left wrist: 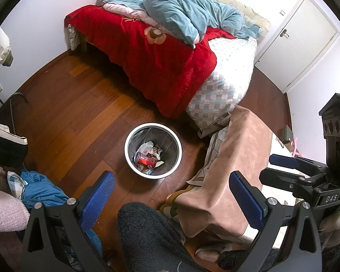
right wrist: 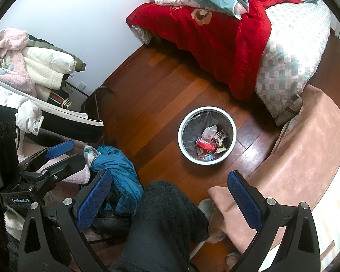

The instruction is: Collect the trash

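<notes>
Left wrist view shows the trash bin [left wrist: 153, 150] standing on the wooden floor [left wrist: 79, 113] just off the bed's [left wrist: 170, 68] near corner, straight ahead of both the left gripper [left wrist: 170, 200] and right gripper [right wrist: 170, 200], each spread wide and empty, neither clearly nearer.

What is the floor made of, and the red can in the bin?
The floor looks like polished wood: brown planks with grain and a shine. The red can in the bin is probably thin metal, since it is glossy, though printed colour covers it.
</notes>
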The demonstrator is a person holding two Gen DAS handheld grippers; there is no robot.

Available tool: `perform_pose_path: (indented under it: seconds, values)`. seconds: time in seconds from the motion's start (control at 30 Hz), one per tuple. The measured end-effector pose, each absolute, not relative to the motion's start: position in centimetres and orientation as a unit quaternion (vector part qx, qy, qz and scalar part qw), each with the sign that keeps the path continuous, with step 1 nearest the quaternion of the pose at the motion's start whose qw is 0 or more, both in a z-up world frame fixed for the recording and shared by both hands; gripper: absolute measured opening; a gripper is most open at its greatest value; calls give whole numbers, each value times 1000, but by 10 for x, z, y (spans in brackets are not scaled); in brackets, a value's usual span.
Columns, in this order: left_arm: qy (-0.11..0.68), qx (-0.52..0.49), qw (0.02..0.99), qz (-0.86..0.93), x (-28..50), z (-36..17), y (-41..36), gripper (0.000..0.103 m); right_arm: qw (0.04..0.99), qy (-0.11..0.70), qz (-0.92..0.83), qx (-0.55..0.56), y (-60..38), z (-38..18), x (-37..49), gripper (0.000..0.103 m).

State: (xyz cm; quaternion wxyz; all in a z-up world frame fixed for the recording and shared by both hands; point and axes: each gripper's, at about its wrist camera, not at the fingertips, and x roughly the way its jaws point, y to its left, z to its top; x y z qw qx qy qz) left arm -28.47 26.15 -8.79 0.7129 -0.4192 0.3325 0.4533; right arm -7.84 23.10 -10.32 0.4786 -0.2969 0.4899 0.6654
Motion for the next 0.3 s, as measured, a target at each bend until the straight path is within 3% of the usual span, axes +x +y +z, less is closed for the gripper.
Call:
perform_pose_path:
  seconds: [0.3]
  values:
    - [331,-419,712,456,-284,-86,262,103,479,492,665,-296,232,-101,-79,103]
